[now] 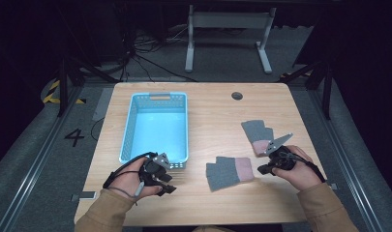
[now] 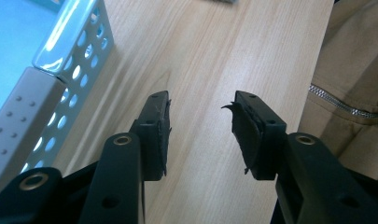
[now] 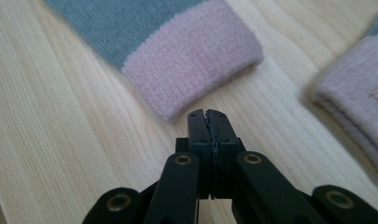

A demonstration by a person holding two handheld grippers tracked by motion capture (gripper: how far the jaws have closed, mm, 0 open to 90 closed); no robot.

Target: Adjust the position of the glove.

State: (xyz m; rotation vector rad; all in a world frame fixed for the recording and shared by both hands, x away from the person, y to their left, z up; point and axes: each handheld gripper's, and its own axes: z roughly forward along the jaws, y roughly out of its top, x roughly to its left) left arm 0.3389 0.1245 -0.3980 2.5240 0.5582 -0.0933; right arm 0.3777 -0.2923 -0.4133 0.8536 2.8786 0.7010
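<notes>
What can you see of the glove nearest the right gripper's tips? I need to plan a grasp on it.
The near glove is knitted, fingerless, grey with a pink cuff. It lies flat on the wooden table, stubby fingers pointing left in the high view, cuff towards the right gripper. That gripper's jaws are shut, empty, just short of the cuff. Nothing else touches it; its twin lies apart.

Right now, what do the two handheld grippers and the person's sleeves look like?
Both are black. The left gripper has jaws with brass-coloured rivets and worn, frayed black pads, a grey three-cornered plate on top and a black cable looping back past the hand. The right gripper has the same black jaws, brass rivets and a grey plate. Both sleeves are tan; a silver zip shows on the jacket.
</notes>
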